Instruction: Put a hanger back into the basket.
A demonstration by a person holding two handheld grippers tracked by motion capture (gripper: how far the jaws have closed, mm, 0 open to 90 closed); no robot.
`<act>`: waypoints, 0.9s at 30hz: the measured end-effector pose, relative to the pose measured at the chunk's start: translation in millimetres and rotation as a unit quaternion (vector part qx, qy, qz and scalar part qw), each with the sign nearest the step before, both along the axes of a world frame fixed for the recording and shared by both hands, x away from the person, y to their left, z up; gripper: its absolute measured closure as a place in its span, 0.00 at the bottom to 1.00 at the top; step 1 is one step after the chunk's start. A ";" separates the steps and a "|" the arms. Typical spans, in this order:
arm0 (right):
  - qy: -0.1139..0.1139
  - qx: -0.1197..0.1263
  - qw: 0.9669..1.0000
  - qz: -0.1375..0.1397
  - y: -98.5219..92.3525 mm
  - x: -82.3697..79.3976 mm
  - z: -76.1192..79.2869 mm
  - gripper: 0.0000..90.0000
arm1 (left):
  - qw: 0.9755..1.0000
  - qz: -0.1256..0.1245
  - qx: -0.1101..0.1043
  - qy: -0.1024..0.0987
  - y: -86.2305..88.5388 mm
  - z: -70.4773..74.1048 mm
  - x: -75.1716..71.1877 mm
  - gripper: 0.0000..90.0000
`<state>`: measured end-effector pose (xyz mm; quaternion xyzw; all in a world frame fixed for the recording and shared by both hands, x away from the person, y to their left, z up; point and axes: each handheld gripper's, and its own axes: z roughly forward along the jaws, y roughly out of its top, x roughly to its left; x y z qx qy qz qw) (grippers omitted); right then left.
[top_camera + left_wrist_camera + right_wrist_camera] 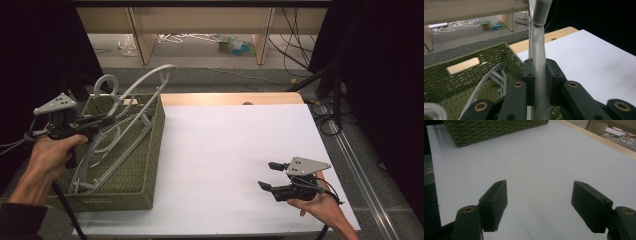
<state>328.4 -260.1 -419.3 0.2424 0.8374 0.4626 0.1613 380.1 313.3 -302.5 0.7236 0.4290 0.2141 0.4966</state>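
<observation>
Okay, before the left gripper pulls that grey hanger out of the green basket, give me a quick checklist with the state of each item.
1. Left gripper shut on the grey hanger: ok.
2. Hanger lifted free of the other hangers in the basket: cannot tell.
3. Green basket flat on the table: ok.
4. White table surface bare beside the basket for setting it down: ok.
5. Right gripper open, nothing between its jaws: ok.
6. Right gripper well apart from the basket: ok.

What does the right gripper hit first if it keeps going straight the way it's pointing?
Probably the green woven basket. The right gripper, jaws open and empty, points left across bare white tabletop toward the basket's side; nothing else lies between, though depth is hard to judge.
</observation>
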 end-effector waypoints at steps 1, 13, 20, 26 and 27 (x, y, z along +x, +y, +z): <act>-0.003 0.003 1.000 -0.001 0.3 -0.2 -0.2 0.33 | 1.000 0.003 0.003 0.001 3.6 -1.8 0.4 0.88; 0.002 -0.002 1.000 -0.001 0.0 -0.8 -0.9 0.31 | 0.999 0.020 0.014 0.023 37.4 -22.7 1.3 0.88; 0.002 -0.006 1.000 0.000 -0.8 -0.6 -1.0 0.31 | 0.999 0.022 0.024 0.034 45.5 -36.8 1.2 0.88; 0.003 -0.006 1.000 0.001 -0.1 -0.1 -2.1 0.31 | 0.998 0.020 0.026 0.047 48.4 -50.0 1.4 0.88; 0.002 -0.007 1.000 0.003 0.4 0.1 -2.5 0.31 | 0.998 0.019 0.030 0.049 48.9 -51.9 1.8 0.88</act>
